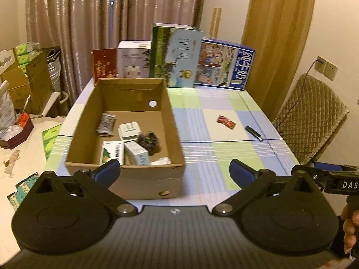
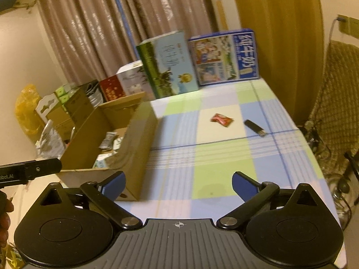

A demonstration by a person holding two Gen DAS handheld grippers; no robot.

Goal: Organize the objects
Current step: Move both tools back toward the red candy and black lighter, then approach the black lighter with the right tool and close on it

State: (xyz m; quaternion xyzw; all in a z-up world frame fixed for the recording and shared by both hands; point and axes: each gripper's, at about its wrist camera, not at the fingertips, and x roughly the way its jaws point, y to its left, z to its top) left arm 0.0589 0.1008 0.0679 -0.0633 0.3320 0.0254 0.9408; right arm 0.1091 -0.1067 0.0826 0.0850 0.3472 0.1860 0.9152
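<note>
An open cardboard box (image 1: 125, 174) (image 2: 139, 148) stands on the left of the checked tablecloth. Inside lie a white charger (image 1: 129, 131), a grey sachet (image 1: 106, 122), small white cartons (image 1: 136, 152) and a dark wrapped item (image 1: 148, 140). On the cloth to the right lie a red packet (image 1: 226, 122) (image 2: 221, 120) and a black lighter (image 1: 253, 133) (image 2: 255, 127). My left gripper (image 1: 174, 170) is open and empty at the box's near wall. My right gripper (image 2: 178, 185) is open and empty above the cloth beside the box.
Tall printed cartons (image 1: 177, 58) (image 2: 222, 57) line the table's far edge before the curtain. A quilted chair (image 1: 311, 116) stands at the right. Boxes and clutter (image 1: 24, 76) fill the left. Bare cloth (image 2: 224, 157) stretches between the box and the right edge.
</note>
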